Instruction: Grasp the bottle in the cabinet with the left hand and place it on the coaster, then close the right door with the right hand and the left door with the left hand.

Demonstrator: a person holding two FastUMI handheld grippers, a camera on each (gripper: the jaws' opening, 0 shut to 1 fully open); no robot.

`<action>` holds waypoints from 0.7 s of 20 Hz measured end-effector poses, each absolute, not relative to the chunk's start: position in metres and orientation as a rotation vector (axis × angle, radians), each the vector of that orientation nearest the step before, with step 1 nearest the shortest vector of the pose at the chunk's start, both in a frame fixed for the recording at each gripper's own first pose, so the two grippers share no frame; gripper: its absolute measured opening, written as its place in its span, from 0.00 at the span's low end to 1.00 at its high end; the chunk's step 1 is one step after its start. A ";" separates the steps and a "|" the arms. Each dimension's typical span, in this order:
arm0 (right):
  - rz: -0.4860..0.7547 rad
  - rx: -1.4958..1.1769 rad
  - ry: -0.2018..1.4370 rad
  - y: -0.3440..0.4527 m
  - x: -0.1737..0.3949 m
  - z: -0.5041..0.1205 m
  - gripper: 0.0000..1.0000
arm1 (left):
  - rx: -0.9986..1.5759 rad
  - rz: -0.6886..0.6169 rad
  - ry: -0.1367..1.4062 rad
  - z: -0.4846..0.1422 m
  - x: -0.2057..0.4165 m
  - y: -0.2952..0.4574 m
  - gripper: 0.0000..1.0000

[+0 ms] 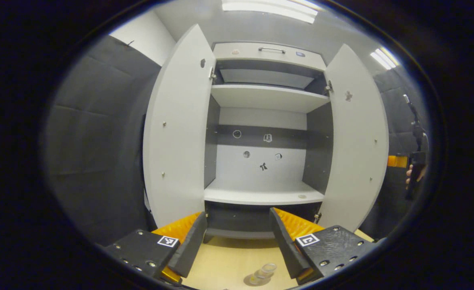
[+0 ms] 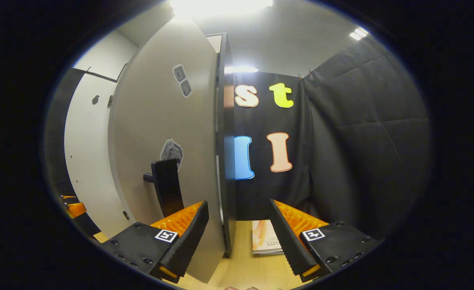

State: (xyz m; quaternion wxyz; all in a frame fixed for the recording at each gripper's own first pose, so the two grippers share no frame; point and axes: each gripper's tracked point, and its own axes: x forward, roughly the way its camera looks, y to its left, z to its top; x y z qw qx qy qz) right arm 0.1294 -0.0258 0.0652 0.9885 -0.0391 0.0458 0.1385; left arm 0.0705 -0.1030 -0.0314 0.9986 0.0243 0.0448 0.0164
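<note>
**Cabinet open, bottle on the coaster**

Dark padded booth walls (image 1: 96, 133) surround a pale cabinet (image 1: 267, 100) standing on a light wooden counter (image 1: 232, 262). Seen from the left gripper view, both doors stand wide: the left door (image 1: 178, 133) and the right door (image 1: 357, 141) swing outward, baring the shelves. The lower shelf (image 1: 263, 196) is bare save for a small round mark near its right front corner. The left gripper (image 1: 237, 245) hangs before the cabinet with its fingers (image 1: 190, 245) spread wide and nothing between them. Beneath them, at the bottom of the view, a clear bottle (image 1: 264, 272) stands on a round coaster (image 1: 251, 280) on the counter. At the far right edge, a hand (image 1: 412, 175) holds a dark handle.

From the right gripper view, the right gripper (image 2: 241, 241) sits at the free edge of the right door (image 2: 168, 133), its fingers wide apart to either side of that edge, gripping nothing. A black door handle (image 2: 165, 186) juts from the door face just beyond the left-hand finger. A booklet (image 2: 264, 237) lies on the counter (image 2: 253, 270) between the fingers.
</note>
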 end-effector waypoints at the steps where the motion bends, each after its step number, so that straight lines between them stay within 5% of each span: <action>1: 0.284 -0.077 0.093 -0.016 0.126 0.064 0.96 | 0.064 0.025 0.099 -0.034 0.071 -0.100 0.91; 14: 0.348 -0.008 0.030 0.104 0.134 0.057 0.92 | 0.022 -0.022 0.126 -0.041 0.058 -0.054 0.90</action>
